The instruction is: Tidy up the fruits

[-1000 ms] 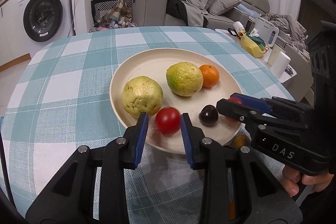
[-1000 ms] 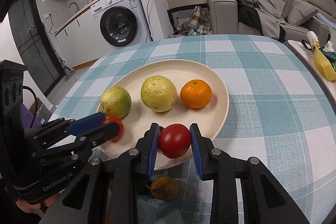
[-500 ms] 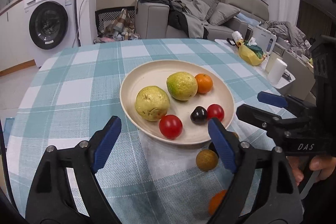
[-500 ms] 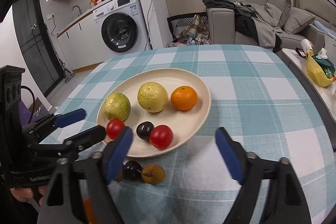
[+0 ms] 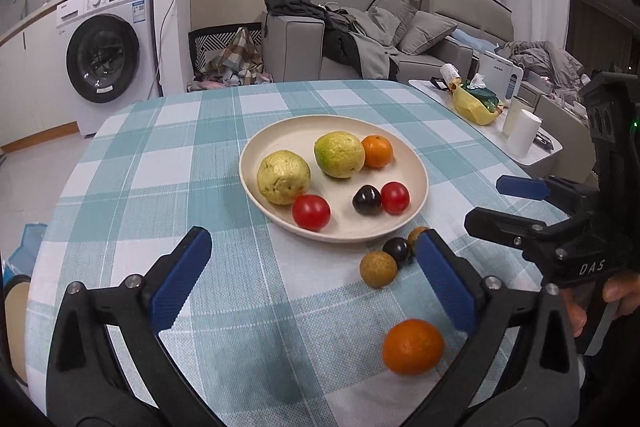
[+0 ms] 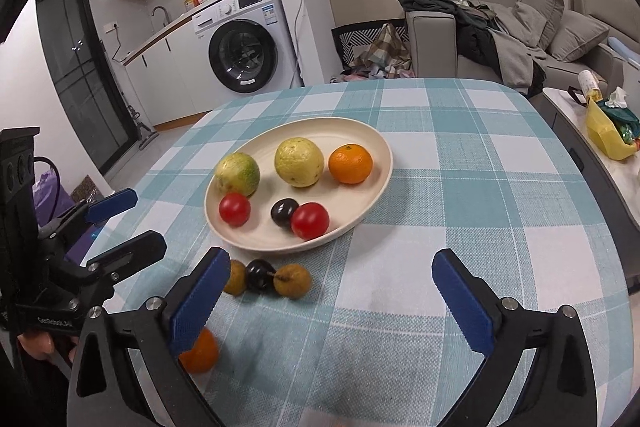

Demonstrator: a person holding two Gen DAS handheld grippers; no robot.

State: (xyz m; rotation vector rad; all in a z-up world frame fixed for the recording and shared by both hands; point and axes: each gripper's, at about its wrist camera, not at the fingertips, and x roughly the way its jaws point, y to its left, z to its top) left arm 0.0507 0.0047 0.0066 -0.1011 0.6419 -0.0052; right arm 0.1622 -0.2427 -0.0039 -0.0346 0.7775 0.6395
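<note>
- We are holding the left gripper (image 5: 312, 283) and right gripper (image 6: 332, 301) wide apart, gripping nothing.
- Six fruits are sitting on the plate (image 5: 280, 143); a tangerine (image 5: 413, 347) is lying on the table (image 5: 160, 163).

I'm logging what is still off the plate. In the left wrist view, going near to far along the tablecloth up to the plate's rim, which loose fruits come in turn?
Orange mandarin → tan longan → dark cherry → second tan longan, half hidden behind the left claw's finger → plate.
</note>
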